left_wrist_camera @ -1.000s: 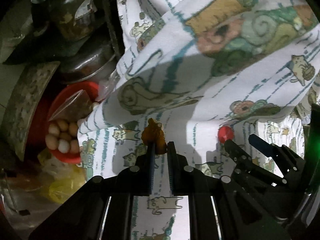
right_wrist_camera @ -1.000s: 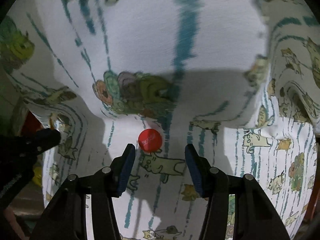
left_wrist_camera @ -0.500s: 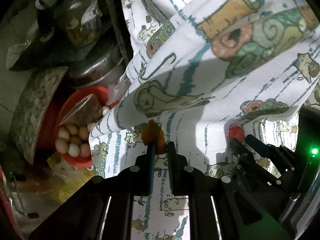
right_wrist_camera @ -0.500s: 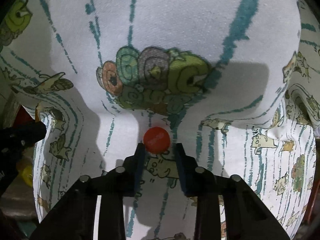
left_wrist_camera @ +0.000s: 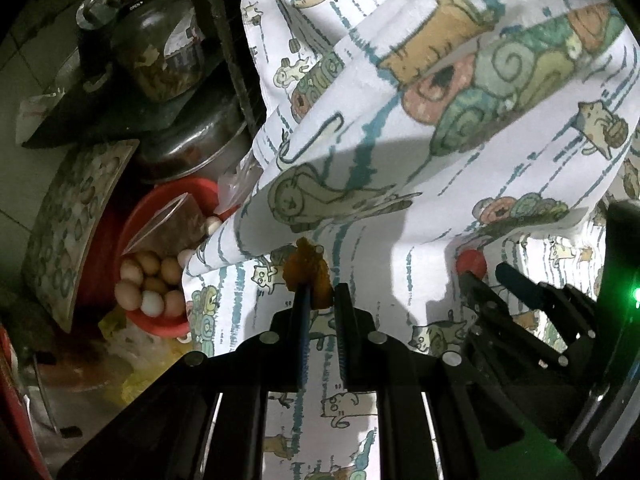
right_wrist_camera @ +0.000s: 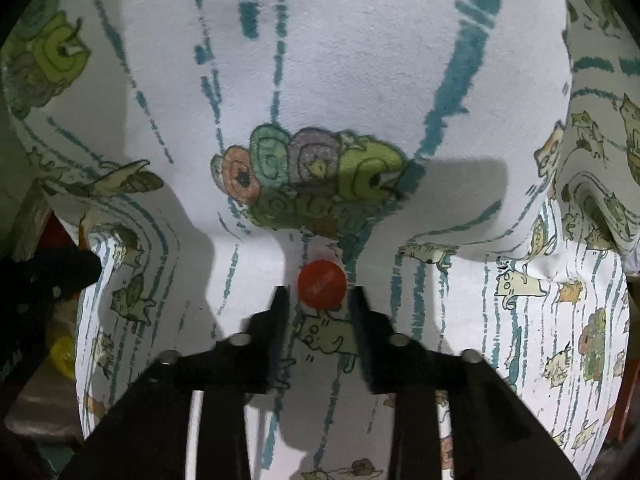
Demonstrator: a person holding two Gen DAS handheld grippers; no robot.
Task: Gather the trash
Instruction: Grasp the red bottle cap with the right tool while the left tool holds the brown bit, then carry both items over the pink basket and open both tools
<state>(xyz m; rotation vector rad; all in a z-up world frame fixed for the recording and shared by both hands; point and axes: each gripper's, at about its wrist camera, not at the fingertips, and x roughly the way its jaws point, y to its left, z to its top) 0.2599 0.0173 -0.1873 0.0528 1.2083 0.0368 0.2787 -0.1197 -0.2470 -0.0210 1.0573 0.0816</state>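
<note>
My left gripper (left_wrist_camera: 319,290) is shut on a crumpled orange-brown scrap (left_wrist_camera: 308,270) and holds it above the cat-print cloth (left_wrist_camera: 400,248). My right gripper (right_wrist_camera: 320,294) has its jaws closed in on a red bottle cap (right_wrist_camera: 322,285) that lies on the cloth at the foot of a printed pillow (right_wrist_camera: 320,80). The cap sits at the fingertips, touching or nearly touching both. The cap (left_wrist_camera: 471,263) and the right gripper (left_wrist_camera: 486,276) also show at the right of the left wrist view.
Left of the cloth's edge stand a red bowl (left_wrist_camera: 138,312) of eggs, a metal pot (left_wrist_camera: 192,148), a glass jar (left_wrist_camera: 160,52) and a patterned tile (left_wrist_camera: 72,216). Yellow plastic (left_wrist_camera: 136,384) lies on the floor. Pillows (left_wrist_camera: 460,80) rise behind both grippers.
My right gripper moved forward to the red cap and its jaws closed from wide open to the cap's sides. My left gripper kept the scrap and drifted slightly.
</note>
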